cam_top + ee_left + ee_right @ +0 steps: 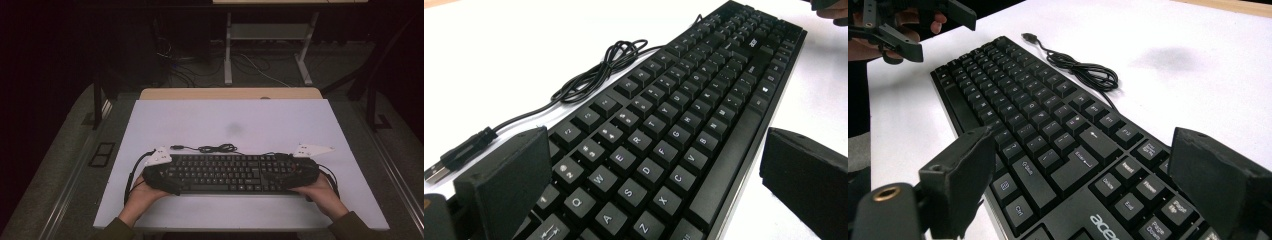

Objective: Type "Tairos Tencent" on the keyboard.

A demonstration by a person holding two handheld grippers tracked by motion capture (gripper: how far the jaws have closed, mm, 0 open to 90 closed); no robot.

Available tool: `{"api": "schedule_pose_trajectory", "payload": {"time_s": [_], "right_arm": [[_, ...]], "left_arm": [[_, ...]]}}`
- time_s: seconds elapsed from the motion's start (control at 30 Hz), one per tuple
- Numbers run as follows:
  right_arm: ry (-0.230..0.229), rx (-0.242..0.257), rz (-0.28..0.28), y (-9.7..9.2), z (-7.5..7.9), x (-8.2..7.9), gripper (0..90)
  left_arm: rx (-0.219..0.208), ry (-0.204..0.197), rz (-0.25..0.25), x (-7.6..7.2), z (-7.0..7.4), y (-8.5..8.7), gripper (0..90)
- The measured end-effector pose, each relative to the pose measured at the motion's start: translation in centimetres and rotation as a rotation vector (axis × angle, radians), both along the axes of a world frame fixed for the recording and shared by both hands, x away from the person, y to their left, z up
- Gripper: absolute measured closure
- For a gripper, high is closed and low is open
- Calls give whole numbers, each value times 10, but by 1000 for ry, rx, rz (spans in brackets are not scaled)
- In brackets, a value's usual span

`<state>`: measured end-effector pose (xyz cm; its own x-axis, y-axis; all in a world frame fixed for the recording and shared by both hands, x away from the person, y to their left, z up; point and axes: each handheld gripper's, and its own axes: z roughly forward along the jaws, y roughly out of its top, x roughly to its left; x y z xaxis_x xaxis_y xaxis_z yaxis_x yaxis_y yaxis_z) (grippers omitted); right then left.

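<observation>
Both my jaw pairs stand apart, straddling the ends of the keyboard [227, 173]. Left gripper [159, 172] spans the Q/A/Z end front to back, right gripper [292, 171] spans the end by the Enter key and Acer logo; can't tell if the pads touch the case. Keyboard lies flat, long side across, near the table's front edge. Its cable [212, 148] sits bunched just behind the back edge, USB plug [436, 171] loose on the board near my left jaw. White board [280, 120] covers the tabletop; faint grey smudge [234, 129] mid-board, wood strip [230, 93] showing at the far edge. Open board behind the cable and to both sides. Room is dark: desk legs [228, 50] and floor wiring beyond, grey floor [60, 165] either side.
</observation>
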<state>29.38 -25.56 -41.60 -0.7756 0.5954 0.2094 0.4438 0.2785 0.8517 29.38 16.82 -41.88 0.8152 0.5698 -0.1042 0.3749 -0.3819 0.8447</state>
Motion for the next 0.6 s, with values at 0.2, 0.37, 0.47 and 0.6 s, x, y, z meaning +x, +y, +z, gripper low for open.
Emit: {"api": "schedule_pose_trajectory", "payload": {"time_s": [0.2, 0.37, 0.47, 0.6], "right_arm": [[8, -1, 14, 6, 2, 3, 114], [4, -4, 37, 13, 3, 6, 114], [9, -8, 48, 19, 4, 8, 115], [12, -10, 62, 26, 3, 10, 115]], "left_arm": [[0, -5, -2, 1, 1, -2, 0], [0, -6, -6, 2, 0, -3, 0], [-2, -4, -6, 2, 0, -4, 0], [-1, -3, -8, 3, 0, -4, 0]]}}
